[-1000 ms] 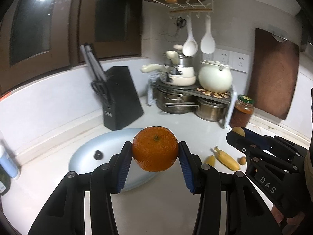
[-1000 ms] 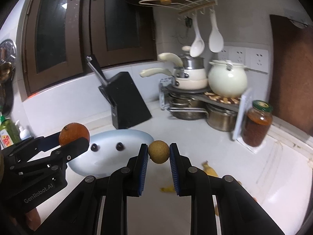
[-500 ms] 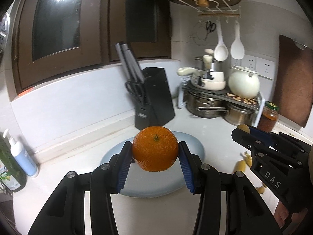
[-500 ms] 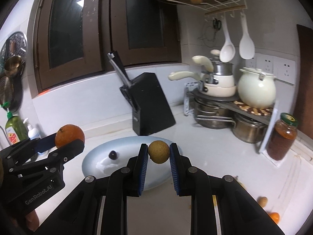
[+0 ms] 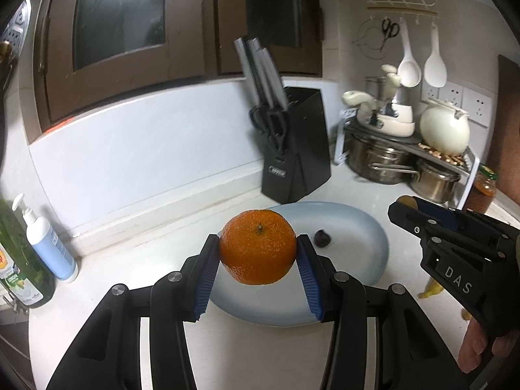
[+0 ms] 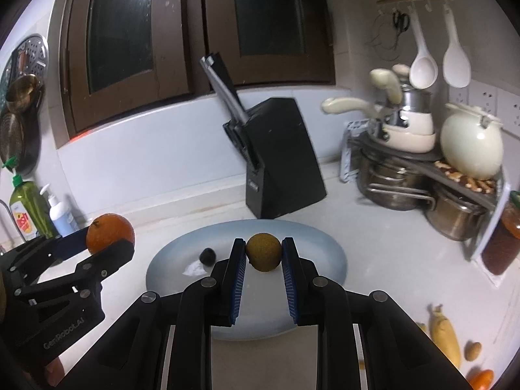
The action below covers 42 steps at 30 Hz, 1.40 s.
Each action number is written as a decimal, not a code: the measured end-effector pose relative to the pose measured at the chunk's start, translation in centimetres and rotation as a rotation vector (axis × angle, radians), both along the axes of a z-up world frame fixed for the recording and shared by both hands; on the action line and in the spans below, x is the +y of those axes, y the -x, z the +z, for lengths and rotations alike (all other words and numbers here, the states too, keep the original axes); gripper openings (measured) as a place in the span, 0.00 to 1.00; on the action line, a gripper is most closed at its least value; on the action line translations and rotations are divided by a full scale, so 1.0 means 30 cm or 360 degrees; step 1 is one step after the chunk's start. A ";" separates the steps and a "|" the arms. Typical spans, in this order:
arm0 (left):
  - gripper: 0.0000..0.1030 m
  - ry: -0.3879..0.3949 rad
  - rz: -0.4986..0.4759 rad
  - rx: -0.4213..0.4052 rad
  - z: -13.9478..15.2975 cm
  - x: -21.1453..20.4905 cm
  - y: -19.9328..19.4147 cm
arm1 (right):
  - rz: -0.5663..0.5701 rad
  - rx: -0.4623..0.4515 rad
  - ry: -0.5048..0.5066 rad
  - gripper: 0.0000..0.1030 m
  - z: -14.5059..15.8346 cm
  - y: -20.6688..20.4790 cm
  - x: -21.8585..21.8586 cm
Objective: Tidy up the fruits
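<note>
Orange (image 5: 258, 247) in left hand-held gripper (image 5: 258, 260)

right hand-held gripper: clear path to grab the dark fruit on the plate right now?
Probably not: the right hand-held gripper is shut on a small brown fruit. The dark fruit lies unobstructed on the plate, just left of it.

home kitchen | knife block (image 6: 281, 159) | stacked steel pots (image 6: 395, 185) | hanging ladles (image 6: 422, 65) | white countertop (image 6: 383, 260)
</note>
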<state>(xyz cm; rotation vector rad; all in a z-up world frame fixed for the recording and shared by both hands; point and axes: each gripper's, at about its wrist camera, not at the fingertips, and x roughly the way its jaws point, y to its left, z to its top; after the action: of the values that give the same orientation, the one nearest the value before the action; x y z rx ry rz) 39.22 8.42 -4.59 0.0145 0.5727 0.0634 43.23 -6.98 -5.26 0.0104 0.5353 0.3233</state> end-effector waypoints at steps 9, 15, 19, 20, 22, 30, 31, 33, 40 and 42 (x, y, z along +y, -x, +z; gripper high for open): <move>0.46 0.0026 0.0033 0.0102 -0.072 0.077 -0.075 | 0.0095 0.0097 0.0006 0.23 -0.066 -0.091 0.091; 0.45 0.0020 0.0037 0.0154 -0.119 0.108 -0.132 | 0.0146 0.0165 0.0017 0.23 -0.108 -0.161 0.144; 0.45 0.0032 0.0041 0.0190 -0.153 0.125 -0.167 | 0.0180 0.0227 0.0017 0.23 -0.139 -0.207 0.170; 0.45 0.0032 0.0041 0.0202 -0.163 0.129 -0.179 | 0.0187 0.0242 0.0015 0.23 -0.147 -0.218 0.175; 0.45 0.0032 0.0043 0.0218 -0.177 0.134 -0.195 | 0.0196 0.0267 0.0025 0.23 -0.165 -0.239 0.187; 0.46 0.0020 0.0017 0.0286 -0.237 0.139 -0.260 | 0.0229 0.0391 0.0054 0.23 -0.237 -0.304 0.220; 0.46 0.0018 0.0015 0.0296 -0.245 0.138 -0.266 | 0.0231 0.0404 0.0056 0.23 -0.245 -0.308 0.221; 0.46 0.0015 0.0012 0.0310 -0.257 0.136 -0.274 | 0.0232 0.0429 0.0062 0.23 -0.262 -0.315 0.225; 0.46 0.0015 -0.0002 0.0363 -0.298 0.136 -0.299 | 0.0228 0.0488 0.0088 0.23 -0.301 -0.332 0.229; 0.46 0.0015 -0.0007 0.0377 -0.307 0.135 -0.305 | 0.0227 0.0494 0.0097 0.23 -0.307 -0.335 0.231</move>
<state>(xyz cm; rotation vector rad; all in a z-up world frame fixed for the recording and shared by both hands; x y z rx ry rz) 48.37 12.46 -13.79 0.0141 0.8095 0.0548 53.28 -0.06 -14.47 -0.0376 0.8558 0.4478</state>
